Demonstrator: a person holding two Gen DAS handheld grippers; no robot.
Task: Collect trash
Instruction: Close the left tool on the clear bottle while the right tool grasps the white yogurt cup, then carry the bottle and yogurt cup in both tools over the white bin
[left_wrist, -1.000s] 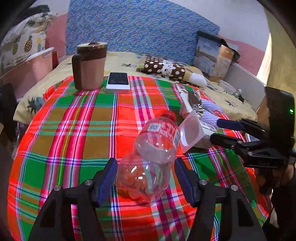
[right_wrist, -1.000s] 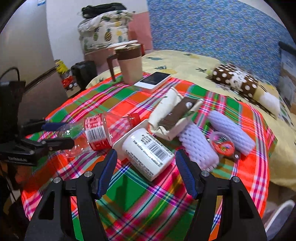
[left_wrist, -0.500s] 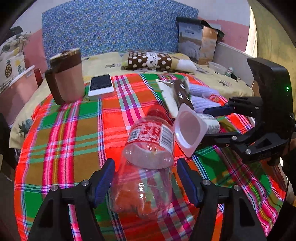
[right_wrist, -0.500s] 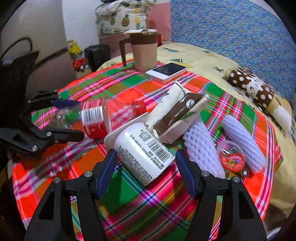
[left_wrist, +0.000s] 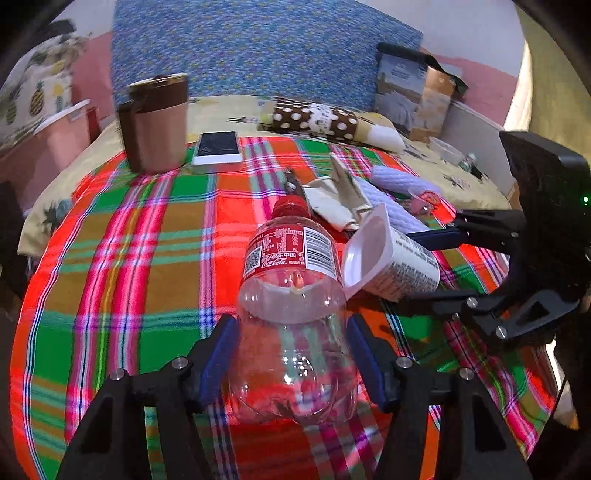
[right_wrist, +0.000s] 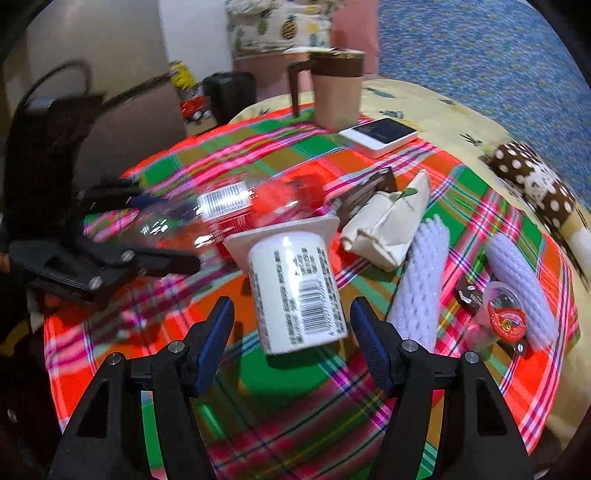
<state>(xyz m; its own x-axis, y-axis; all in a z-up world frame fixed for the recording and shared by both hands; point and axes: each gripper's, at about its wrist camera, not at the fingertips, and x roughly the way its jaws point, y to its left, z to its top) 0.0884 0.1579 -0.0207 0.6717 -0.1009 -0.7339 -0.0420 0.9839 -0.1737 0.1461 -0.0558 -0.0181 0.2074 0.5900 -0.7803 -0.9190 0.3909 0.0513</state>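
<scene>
A clear plastic bottle (left_wrist: 291, 258) with a red label lies on the plaid cloth (left_wrist: 129, 258), cap pointing away. My left gripper (left_wrist: 291, 354) is closing on its base end, and both blue pads touch its sides. To its right lies a white plastic cup (left_wrist: 399, 266) on its side. In the right wrist view that cup (right_wrist: 295, 288) sits between the fingers of my right gripper (right_wrist: 291, 332), which is open with gaps on both sides. The bottle (right_wrist: 229, 210) and left gripper (right_wrist: 177, 232) show blurred at the left there.
A crumpled cream paper bag (right_wrist: 388, 225), two white foam nets (right_wrist: 421, 280) and a small red-lidded tub (right_wrist: 502, 317) lie right of the cup. A brown lidded mug (left_wrist: 159, 122) and a white phone (left_wrist: 218, 147) stand at the far edge. A spotted roll (left_wrist: 314, 118) lies on the bed beyond.
The left gripper's pads have come in against the bottle's sides. The right gripper has rolled and lined up with the white cup, which now points away between its fingers.
</scene>
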